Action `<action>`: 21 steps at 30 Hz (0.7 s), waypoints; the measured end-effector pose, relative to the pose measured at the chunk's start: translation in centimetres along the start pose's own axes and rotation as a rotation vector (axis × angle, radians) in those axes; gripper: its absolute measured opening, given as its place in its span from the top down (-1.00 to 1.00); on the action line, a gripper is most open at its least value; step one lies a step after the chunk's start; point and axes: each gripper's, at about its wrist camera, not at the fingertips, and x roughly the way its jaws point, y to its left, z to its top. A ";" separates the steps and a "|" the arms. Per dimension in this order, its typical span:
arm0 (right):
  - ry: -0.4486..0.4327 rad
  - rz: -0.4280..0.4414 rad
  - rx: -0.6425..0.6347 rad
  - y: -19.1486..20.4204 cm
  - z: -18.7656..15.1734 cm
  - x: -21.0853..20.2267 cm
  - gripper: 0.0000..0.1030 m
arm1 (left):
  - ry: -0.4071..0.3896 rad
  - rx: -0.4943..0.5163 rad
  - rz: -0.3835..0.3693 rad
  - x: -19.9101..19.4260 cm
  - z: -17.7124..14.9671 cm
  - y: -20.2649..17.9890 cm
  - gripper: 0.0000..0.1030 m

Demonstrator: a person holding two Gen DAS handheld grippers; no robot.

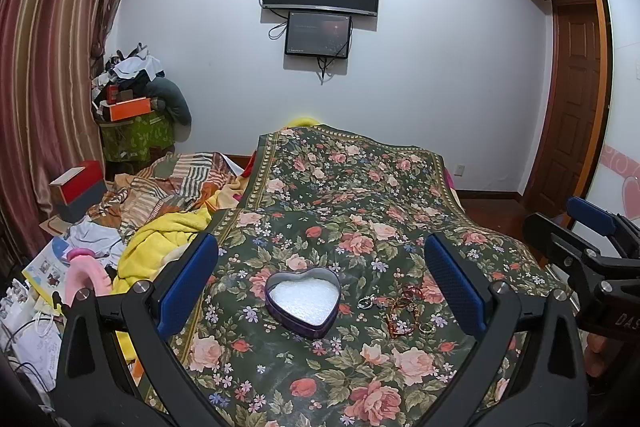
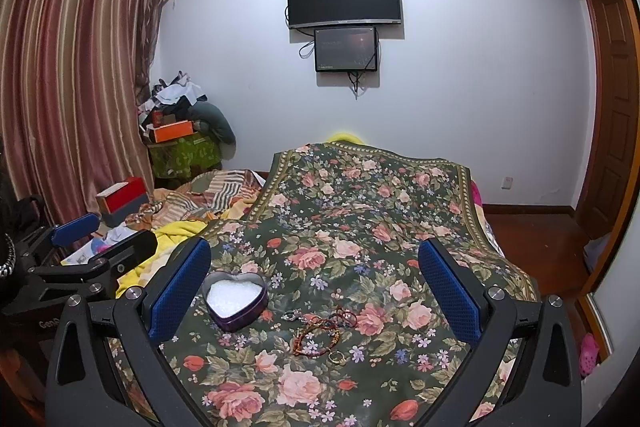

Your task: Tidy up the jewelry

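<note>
Your left gripper (image 1: pixel 320 283) hangs above the flowered cloth (image 1: pixel 344 195), its blue pads (image 1: pixel 188 283) spread wide with nothing between them. Framed between them, a heart-shaped tin (image 1: pixel 303 302) sits open on the cloth, white padding inside. Just right of the tin lie a silver ring (image 1: pixel 365 303), red and gold bracelets (image 1: pixel 402 311) and small gold rings (image 1: pixel 426 327). Your right gripper (image 1: pixel 592 227) enters at the right edge.
</note>
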 end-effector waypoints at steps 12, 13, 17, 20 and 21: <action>0.119 -0.071 0.008 -1.4 -1.4 2.6 -1.00 | 0.139 -0.022 0.017 4.1 -1.1 1.0 -1.00; 0.137 -0.077 0.011 -1.6 -1.6 3.0 -0.99 | 0.158 -0.027 0.012 4.6 -1.4 1.0 -1.00; 0.214 -0.085 0.031 -2.7 -2.6 4.4 -0.99 | 0.239 -0.051 -0.018 7.0 -2.8 1.3 -1.00; 0.261 -0.102 0.035 -3.6 -3.6 5.4 -0.99 | 0.285 -0.050 -0.027 8.6 -4.0 1.2 -1.00; 0.273 -0.106 0.034 -3.8 -4.0 5.7 -0.99 | 0.301 -0.049 -0.033 9.1 -4.4 1.1 -1.00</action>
